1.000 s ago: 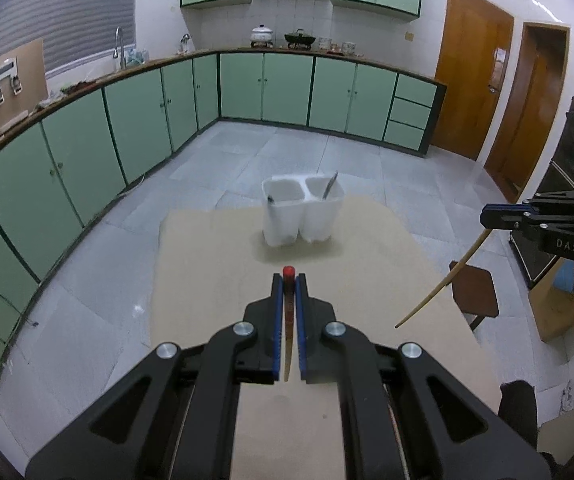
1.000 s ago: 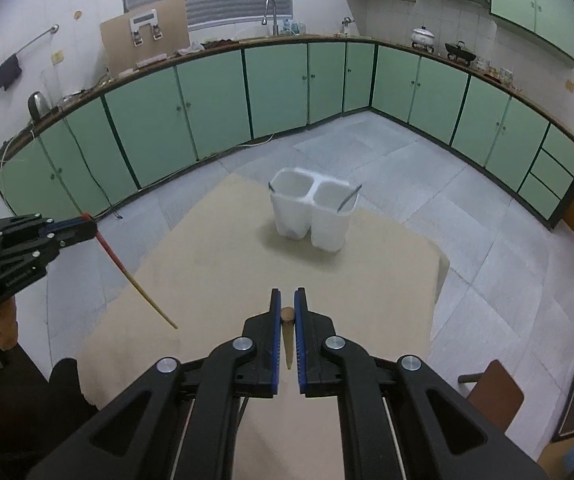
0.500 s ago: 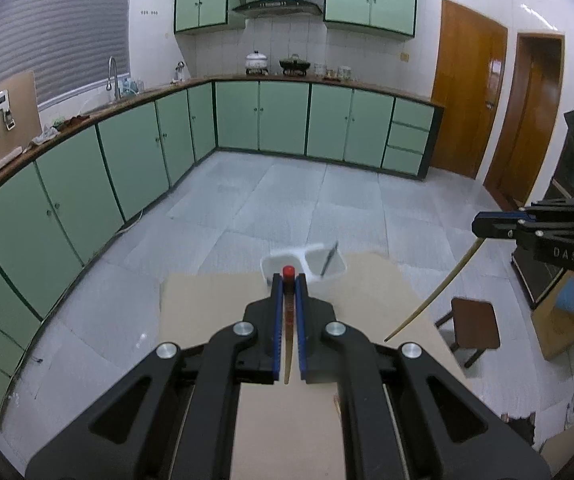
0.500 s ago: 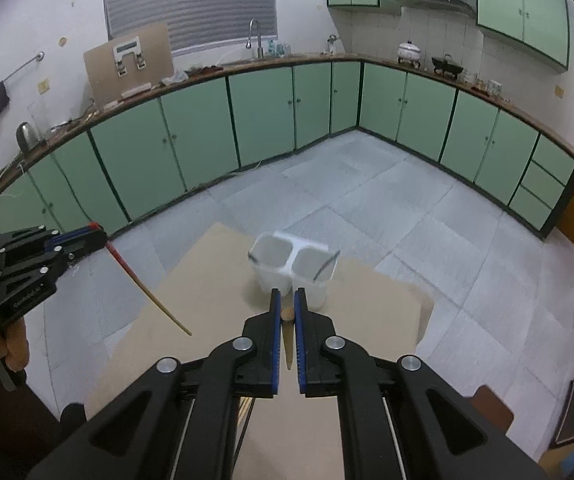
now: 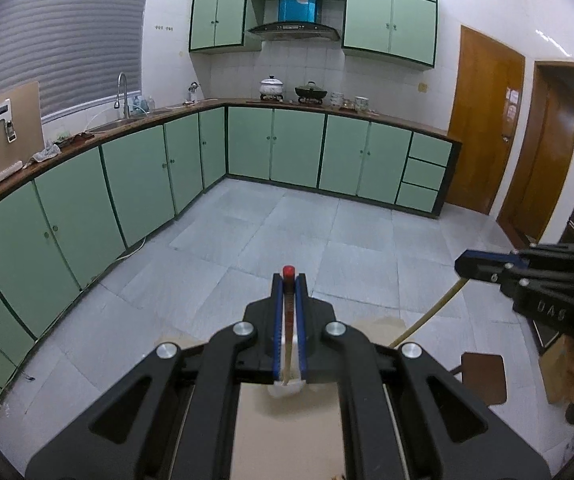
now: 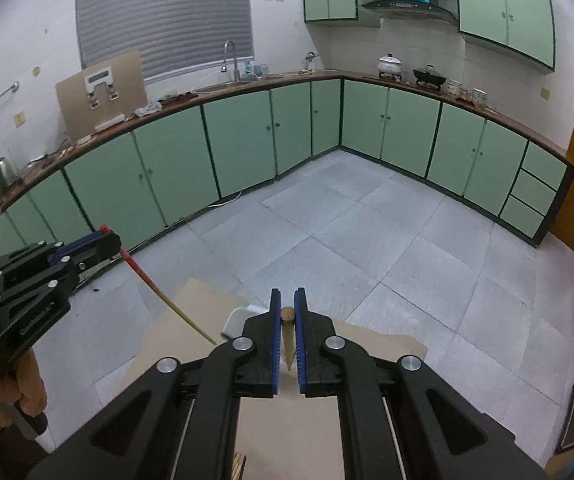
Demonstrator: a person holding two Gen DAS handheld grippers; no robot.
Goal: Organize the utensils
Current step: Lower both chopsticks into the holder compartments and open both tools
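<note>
Left hand-held gripper (image 5: 289, 280): closed on a thin wooden chopstick with a red cap (image 5: 288, 312); red end pokes out past the blue pads, shaft slants down toward the worktop.
Right hand-held gripper (image 6: 287, 300): clamped on a plain tan wooden chopstick (image 6: 287, 334), round end up between the pads, tip pointing down.
White plastic utensil holder (image 6: 239, 320): on the beige worktop (image 6: 191, 320), mostly hidden behind the right gripper's body; only a corner of the rim shows. Its contents can't be made out.
Position: both sticks held in the air above the worktop, neither touching the holder; the holder looks to sit just below and ahead of the tips.
Progress: pick-up done for both sticks; neither is in the holder.
Left to do: lower each tip into a compartment and release, probably one at a time.
</note>
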